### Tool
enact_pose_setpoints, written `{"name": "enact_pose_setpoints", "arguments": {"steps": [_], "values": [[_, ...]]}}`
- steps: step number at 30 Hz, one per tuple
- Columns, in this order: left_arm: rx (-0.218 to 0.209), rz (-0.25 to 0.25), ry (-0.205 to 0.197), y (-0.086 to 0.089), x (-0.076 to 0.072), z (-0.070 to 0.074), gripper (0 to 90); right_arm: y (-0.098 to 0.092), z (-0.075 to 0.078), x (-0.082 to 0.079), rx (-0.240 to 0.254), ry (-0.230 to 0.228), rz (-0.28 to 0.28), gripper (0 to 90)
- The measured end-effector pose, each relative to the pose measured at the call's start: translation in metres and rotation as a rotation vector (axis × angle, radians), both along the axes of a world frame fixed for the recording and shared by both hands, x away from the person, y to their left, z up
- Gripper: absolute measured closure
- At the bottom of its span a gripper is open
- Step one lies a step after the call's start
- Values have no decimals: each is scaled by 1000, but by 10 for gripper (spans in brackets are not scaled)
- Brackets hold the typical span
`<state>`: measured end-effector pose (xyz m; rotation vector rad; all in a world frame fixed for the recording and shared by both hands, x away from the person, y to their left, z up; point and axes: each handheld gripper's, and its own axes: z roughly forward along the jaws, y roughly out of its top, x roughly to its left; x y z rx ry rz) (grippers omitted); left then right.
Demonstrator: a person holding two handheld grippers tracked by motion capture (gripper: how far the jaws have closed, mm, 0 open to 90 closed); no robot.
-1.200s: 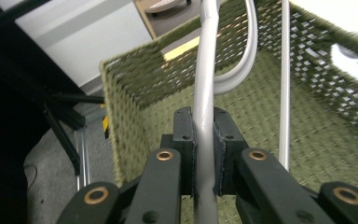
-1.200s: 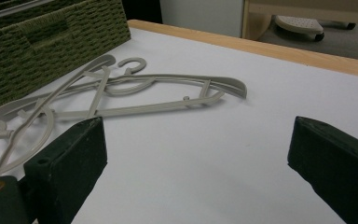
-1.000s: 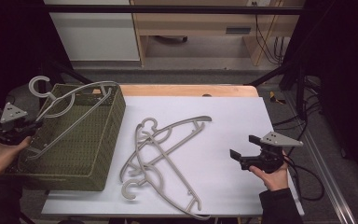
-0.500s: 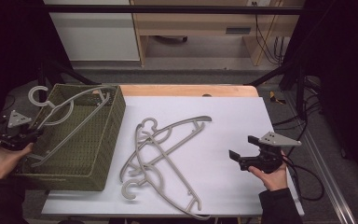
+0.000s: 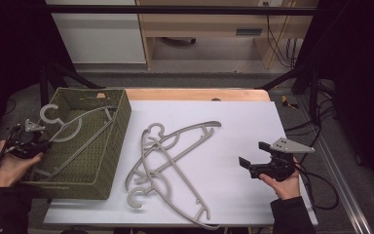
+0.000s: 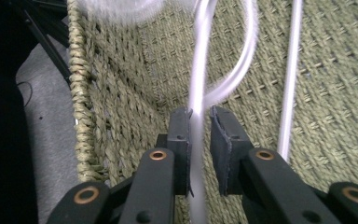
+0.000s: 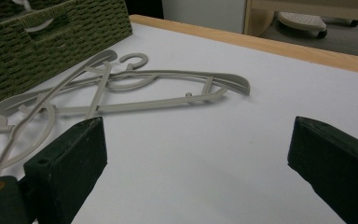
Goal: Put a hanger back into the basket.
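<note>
Woven basket (image 5: pixel 108 161) receives hanger (image 5: pixel 70 130) (left gripper (image 6: pixel 199 128) loosening).

At the left of the high view stands an olive-green basket (image 5: pixel 108 146) with a tight woven pattern, and the hanger (image 5: pixel 63 127) resting in it is a plain pale grey, as are the hangers (image 5: pixel 173 161) crossed on the plain white tabletop (image 5: pixel 233 122) at mid-frame, which has a strip of light wood along its far edge. In the left gripper view the left gripper (image 6: pixel 199 126) has black jaws with brass-coloured rivets, set against the basket's green weave. At the right of the high view the right gripper (image 5: pixel 253 165) is black with a grey plate on top.
</note>
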<state>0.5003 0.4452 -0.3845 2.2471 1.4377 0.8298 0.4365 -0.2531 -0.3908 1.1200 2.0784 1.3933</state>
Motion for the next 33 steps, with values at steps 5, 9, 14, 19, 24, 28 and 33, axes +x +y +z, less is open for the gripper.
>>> {"name": "enact_pose_setpoints", "arguments": {"steps": [5,9,14,19,24,28,33], "values": [[-24,6,-32,-1,-3,6,723,4,3,-2,-4,-12,0,44],[-57,-20,-98,-8,-10,19,637,9,8,-5,-7,-24,7,41],[-134,-50,-205,-26,-19,37,481,18,15,-9,-20,-36,23,34],[-250,-91,-282,-47,-30,48,373,23,20,-11,-18,-43,22,35],[-391,-166,-332,-79,-40,49,276,28,25,-11,0,-52,29,39],[-468,-251,-368,-109,-54,46,214,36,24,-11,4,-43,57,44],[-440,-313,-364,-134,-67,40,162,49,25,-13,-19,-32,90,51]]}}
